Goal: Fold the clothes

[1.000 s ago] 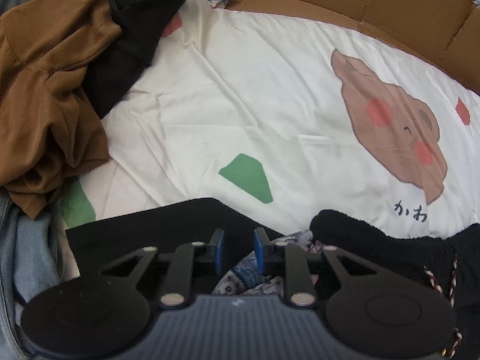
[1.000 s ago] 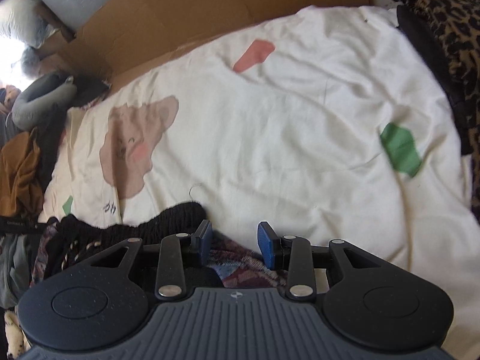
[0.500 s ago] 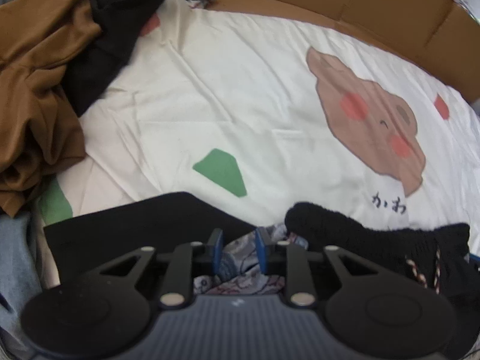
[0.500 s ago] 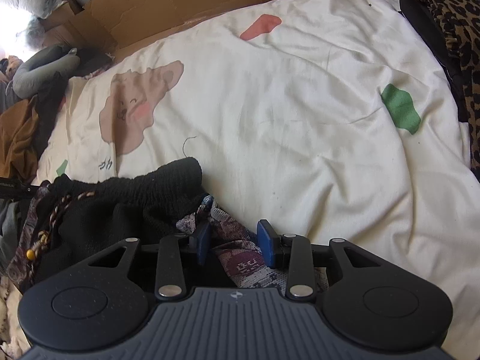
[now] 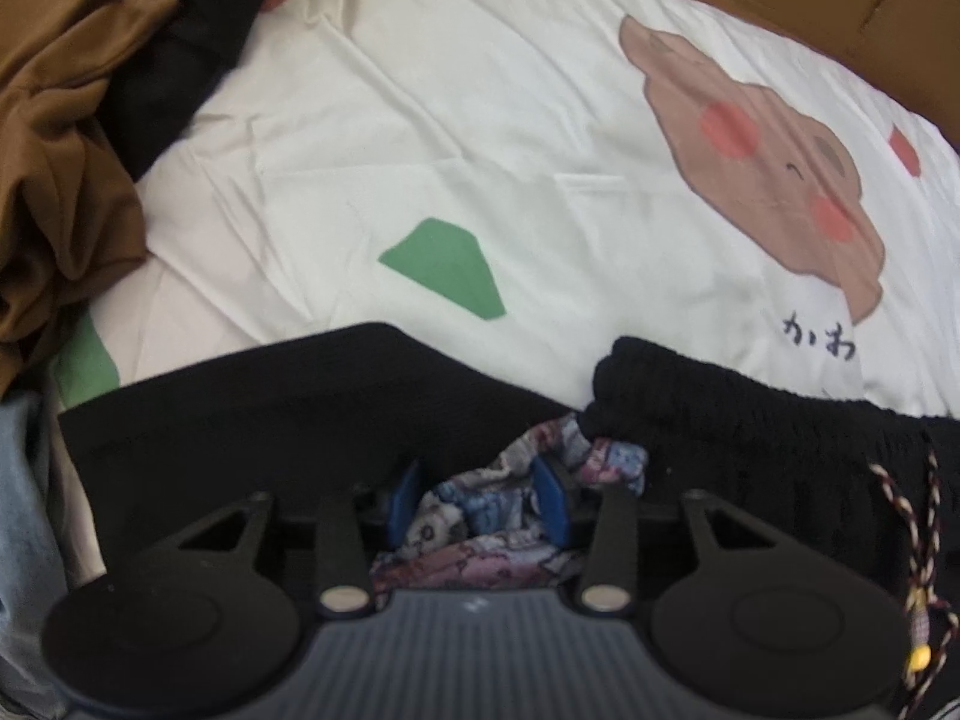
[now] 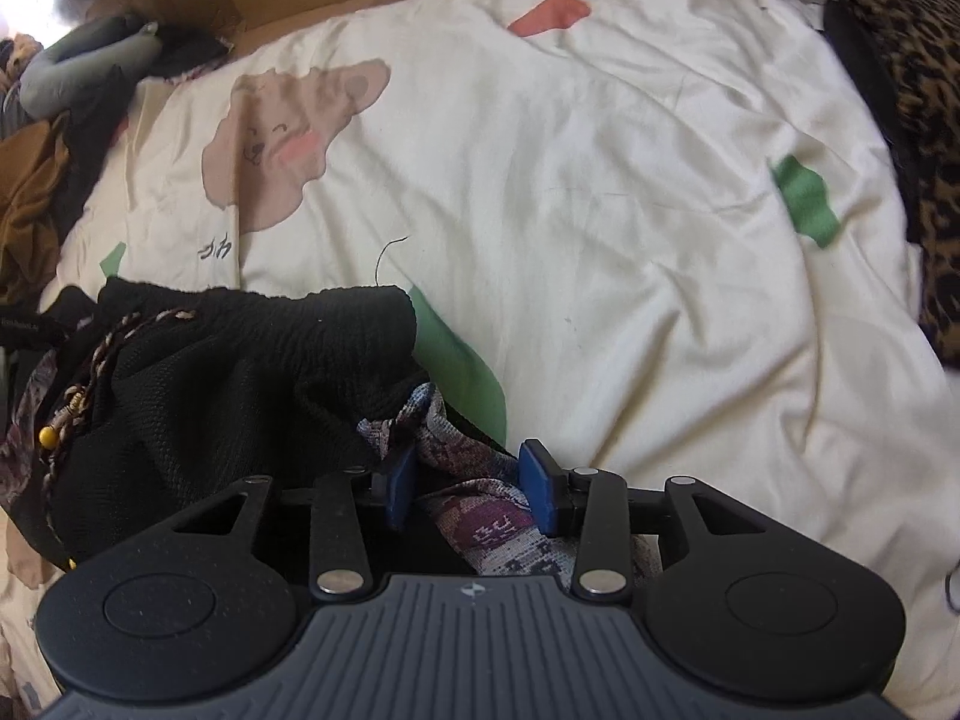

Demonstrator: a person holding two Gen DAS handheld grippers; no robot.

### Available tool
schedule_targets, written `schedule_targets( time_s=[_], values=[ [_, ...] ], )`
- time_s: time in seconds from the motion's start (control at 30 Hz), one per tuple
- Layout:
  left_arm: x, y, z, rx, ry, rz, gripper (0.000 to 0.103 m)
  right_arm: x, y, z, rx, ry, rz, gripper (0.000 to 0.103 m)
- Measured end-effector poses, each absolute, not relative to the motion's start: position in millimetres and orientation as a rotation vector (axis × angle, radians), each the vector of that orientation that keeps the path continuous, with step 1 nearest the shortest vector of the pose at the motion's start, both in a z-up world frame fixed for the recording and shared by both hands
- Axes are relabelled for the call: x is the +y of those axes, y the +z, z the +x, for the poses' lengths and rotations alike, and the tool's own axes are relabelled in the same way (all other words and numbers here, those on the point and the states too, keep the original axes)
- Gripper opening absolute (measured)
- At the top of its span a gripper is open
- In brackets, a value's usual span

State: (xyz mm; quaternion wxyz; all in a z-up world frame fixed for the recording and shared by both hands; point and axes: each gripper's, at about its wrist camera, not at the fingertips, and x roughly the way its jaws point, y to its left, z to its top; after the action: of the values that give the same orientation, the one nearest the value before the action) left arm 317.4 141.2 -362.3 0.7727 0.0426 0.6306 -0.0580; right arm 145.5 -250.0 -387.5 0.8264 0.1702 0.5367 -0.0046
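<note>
Patterned garment (image 5: 480,516) with black knit waistband (image 5: 720,414) — lower centre of both frames, on our cream bedsheet (image 5: 510,150). Left gripper (image 5: 477,498) and right gripper (image 6: 468,483) — jaws opening, patterned cloth between, pads apparently loosening.

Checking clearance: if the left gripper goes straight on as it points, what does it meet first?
Probably the patterned fabric between the opening jaws of the left gripper, black garment around it; depth unclear.

The patterned garment (image 5: 480,516) runs hidden under the left hand-held gripper (image 5: 477,498), its shape unreadable.
</note>
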Motion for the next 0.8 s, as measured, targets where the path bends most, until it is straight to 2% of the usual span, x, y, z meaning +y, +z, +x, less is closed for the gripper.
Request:
schedule_targets(
  time_s=[0.17, 0.5, 0.8],
  values=[
    [142.9, -360.4, 311.0, 1.383, -0.165, 0.103, 0.048, -252.4, -381.2, 127.4, 1.111, -0.027, 0.380, 0.049],
    [142.6, -363.1, 306.7, 1.377, -0.168, 0.109, 0.050, -270.3, -363.7, 148.4, 1.034, -0.007, 0.355, 0.050],
    [141.2, -365.1, 292.0, 1.348, -0.163, 0.074, 0.050, -262.3, -392.4, 162.4, 1.100, 0.060, 0.397, 0.049]
  ],
)
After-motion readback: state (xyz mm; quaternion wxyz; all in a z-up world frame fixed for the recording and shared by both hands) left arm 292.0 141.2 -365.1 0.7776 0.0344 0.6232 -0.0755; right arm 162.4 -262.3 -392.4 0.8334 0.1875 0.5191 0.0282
